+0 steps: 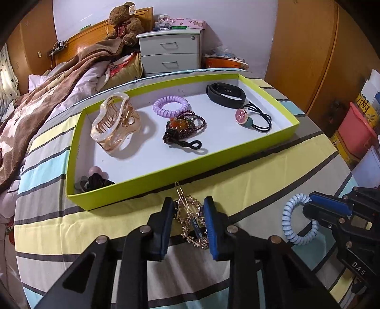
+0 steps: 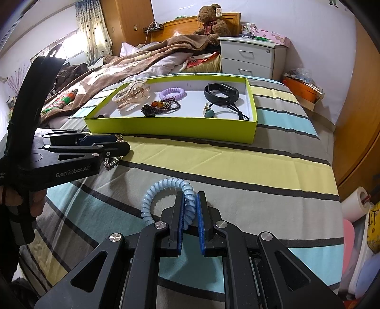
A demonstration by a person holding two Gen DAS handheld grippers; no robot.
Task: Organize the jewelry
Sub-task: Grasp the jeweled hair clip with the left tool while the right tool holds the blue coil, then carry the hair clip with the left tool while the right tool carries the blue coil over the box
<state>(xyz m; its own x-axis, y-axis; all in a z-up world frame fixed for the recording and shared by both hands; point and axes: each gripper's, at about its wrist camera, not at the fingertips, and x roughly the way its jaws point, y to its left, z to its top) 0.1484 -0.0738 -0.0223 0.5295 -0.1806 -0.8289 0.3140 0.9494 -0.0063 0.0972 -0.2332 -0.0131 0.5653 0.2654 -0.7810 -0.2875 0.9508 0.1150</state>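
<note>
A green-walled tray (image 1: 180, 177) (image 2: 171, 129) on the striped bed holds a clear claw clip (image 1: 115, 122), a purple coil tie (image 1: 170, 105), dark beads (image 1: 184, 128), a black band (image 1: 225, 94) and a pink-button hair tie (image 1: 251, 118). My left gripper (image 1: 188, 205) (image 2: 118, 142) straddles a gold chain hair clip (image 1: 190, 218) lying just before the tray; its fingers stand close on either side of it. My right gripper (image 2: 190, 199) (image 1: 308, 202) is shut on a light blue coil tie (image 2: 166, 190) (image 1: 294, 218), which rests on the bedspread.
A small dark hair tie (image 1: 95, 180) lies in the tray's near-left corner. A brown blanket (image 1: 47, 99) covers the bed to the left. A white nightstand (image 1: 169, 53) and a teddy bear (image 1: 123, 22) stand behind. Boxes and a pink bin (image 1: 356, 133) sit at right.
</note>
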